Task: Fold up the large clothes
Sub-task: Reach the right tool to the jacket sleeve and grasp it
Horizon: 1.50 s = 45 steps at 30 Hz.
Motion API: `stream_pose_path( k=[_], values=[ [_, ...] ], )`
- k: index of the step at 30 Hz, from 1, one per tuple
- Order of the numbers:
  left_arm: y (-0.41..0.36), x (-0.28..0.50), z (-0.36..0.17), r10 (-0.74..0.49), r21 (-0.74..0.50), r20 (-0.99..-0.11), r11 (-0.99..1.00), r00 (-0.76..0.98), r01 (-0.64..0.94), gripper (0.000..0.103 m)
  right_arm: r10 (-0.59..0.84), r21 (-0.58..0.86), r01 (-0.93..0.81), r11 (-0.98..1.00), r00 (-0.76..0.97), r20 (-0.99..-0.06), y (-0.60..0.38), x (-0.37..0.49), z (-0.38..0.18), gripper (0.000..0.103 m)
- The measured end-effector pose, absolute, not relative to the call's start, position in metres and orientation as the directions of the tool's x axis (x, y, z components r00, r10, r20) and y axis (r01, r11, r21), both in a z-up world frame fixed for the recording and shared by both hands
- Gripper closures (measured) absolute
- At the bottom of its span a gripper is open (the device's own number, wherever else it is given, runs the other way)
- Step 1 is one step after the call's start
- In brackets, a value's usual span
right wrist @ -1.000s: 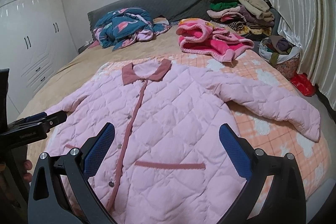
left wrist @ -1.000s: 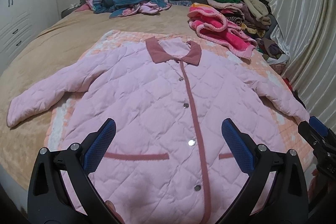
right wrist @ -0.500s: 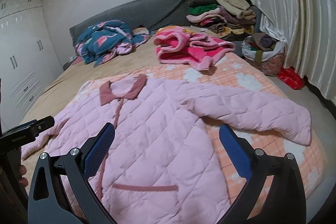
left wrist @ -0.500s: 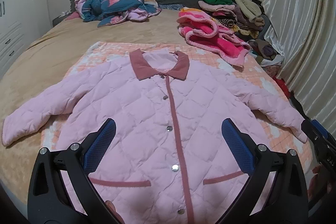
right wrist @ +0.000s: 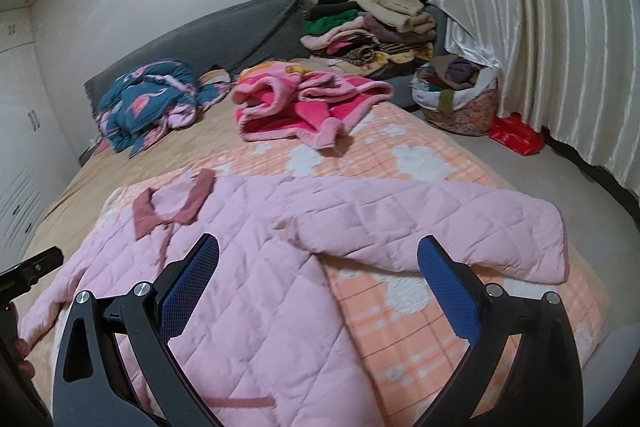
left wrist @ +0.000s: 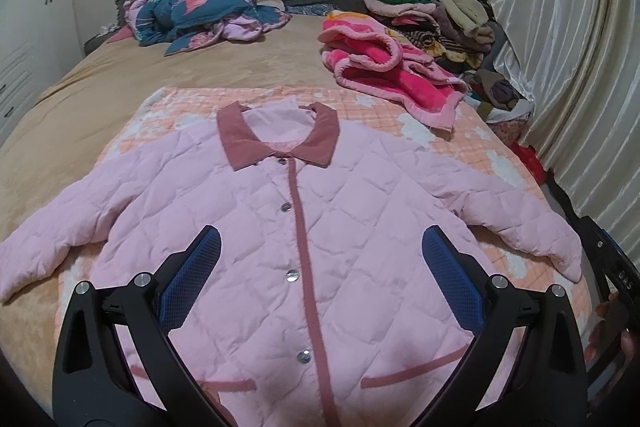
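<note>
On my left wrist camera the pink quilted jacket [left wrist: 304,239] lies flat and buttoned on the peach checked blanket [left wrist: 472,143] on the bed, sleeves spread to both sides. My left gripper [left wrist: 320,283] hovers over its chest, fingers wide apart, empty. On the right wrist camera my right gripper [right wrist: 318,281] hangs above the jacket's sleeve [right wrist: 440,223], fingers spread too, holding nothing; a pink fleece robe [right wrist: 304,103] lies beyond
</note>
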<state>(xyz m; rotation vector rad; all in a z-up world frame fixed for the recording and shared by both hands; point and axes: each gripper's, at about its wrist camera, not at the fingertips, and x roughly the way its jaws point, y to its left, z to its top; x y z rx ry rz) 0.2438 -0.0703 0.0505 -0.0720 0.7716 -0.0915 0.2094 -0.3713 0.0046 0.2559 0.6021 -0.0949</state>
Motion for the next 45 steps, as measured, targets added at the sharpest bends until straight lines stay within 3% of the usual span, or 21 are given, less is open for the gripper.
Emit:
stream_pose_path(
  k=[22, 33, 37, 45],
  values=[
    [-0.097, 0.308, -0.001, -0.104, -0.073, -0.764, 0.995, 0.637, 0.075, 0.009, -0.058, 0.333, 0.391, 0.858, 0.718, -0.694, -0.442, 0.247, -0.069, 0.004],
    [-0.096, 0.326, -0.033, -0.060, -0.033, -0.784, 0.998, 0.618, 0.055, 0.009, 0.018, 0.464, 0.522, 0.716, 0.651, -0.759, -0.491, 0.261, -0.125, 0.004],
    [-0.090, 0.331, -0.042, -0.044, -0.027, -0.791, 0.999, 0.611, 0.037, 0.009, 0.051, 0.533, 0.556, 0.638, 0.660, -0.750, -0.513, 0.264, -0.140, 0.004],
    [-0.066, 0.337, -0.057, 0.029, 0.015, -0.789, 1.000, 0.614, -0.027, 0.009, -0.014, 0.564, 0.630, 0.533, 0.674, -0.739, -0.549, 0.266, -0.152, 0.004]
  ],
)
